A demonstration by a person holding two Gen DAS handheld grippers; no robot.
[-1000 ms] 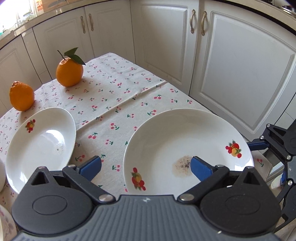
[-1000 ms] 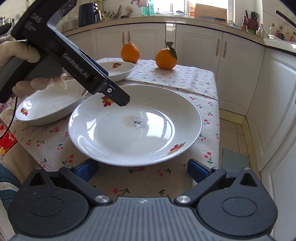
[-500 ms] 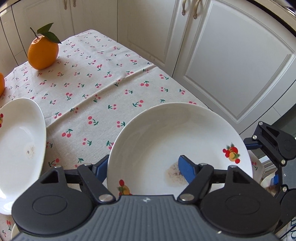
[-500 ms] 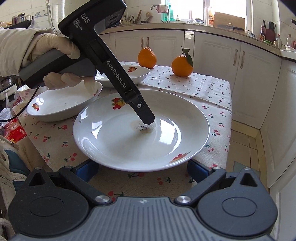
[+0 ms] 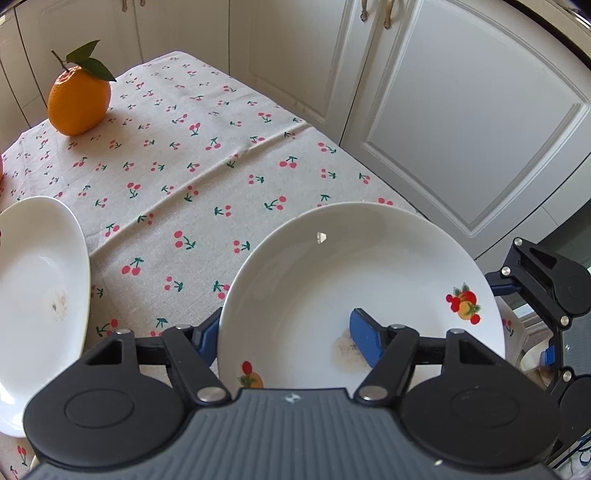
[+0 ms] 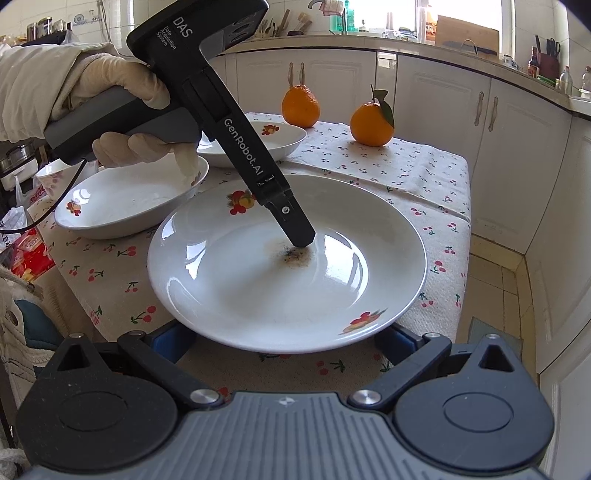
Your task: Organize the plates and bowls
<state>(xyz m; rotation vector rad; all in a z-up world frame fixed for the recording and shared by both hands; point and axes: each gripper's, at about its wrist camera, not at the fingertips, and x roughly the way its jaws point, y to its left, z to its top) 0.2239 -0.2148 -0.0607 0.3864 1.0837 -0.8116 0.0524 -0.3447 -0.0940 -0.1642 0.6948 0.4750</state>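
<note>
- Left wrist view: the large plate (image 5: 354, 291) is gripped at its near rim by the left gripper (image 5: 288, 332), one finger inside, one outside, having just closed.
- The plate is seen on the cherry-print worktop (image 5: 177, 177), beside a bowl (image 5: 37, 295).
- The right gripper (image 6: 284, 345) is held wide at the plate's edge, apparently without contact.

Daylight floods in from the bright kitchen window (image 6: 461, 14) behind the counter, washed out to near white; the room is well lit and both views are sharp; the glossy white fruit-printed plate (image 6: 229, 306) carries curved glare streaks and one small glint; soft shadows lie beside the leafy orange (image 5: 79, 101); cabinet lines bow toward darkened corners.
</note>
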